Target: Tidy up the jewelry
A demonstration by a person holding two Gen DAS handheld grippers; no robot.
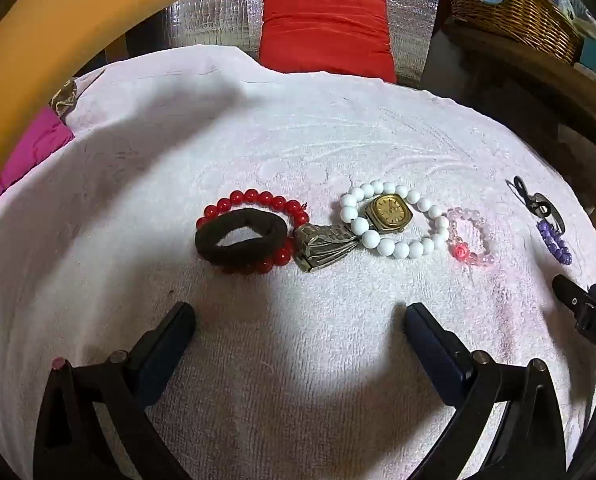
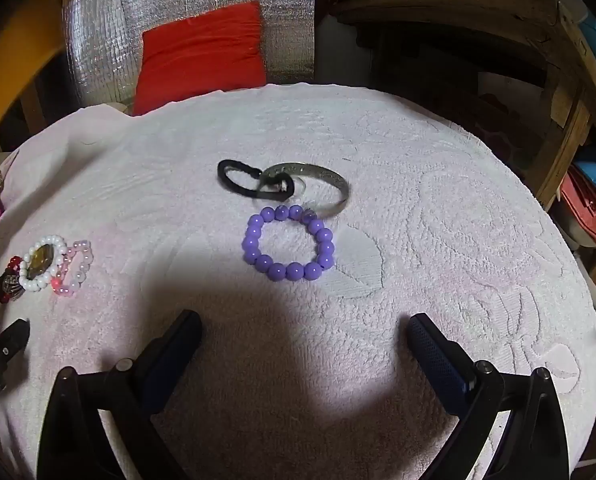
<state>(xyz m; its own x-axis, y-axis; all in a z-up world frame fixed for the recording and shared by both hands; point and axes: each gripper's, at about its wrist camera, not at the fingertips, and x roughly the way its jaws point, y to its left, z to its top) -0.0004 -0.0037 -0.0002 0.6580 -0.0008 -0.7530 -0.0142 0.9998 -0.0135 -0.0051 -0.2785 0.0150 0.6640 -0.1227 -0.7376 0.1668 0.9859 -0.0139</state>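
Both of your tools are spread wide and carry nothing; your right hand-held gripper point(image 2: 304, 334) hovers over the white towel point(image 2: 438, 208) with the purple bead bracelet point(image 2: 288, 244) lying flat straight ahead of it, centred between its fingers; a silver bangle point(image 2: 330, 182) touches the bracelet's far rim, with a black hair tie point(image 2: 244, 180) across the bangle; your left hand-held gripper point(image 1: 298, 322) faces the cluster of red bead bracelet point(image 1: 258, 200), brown scrunchie point(image 1: 242, 238), gold watch point(image 1: 388, 212), white bead bracelet point(image 1: 394, 246) and pink bracelet point(image 1: 472, 240); the purple ring, being round, offers no long axis, so I judge your right side nearer for it.
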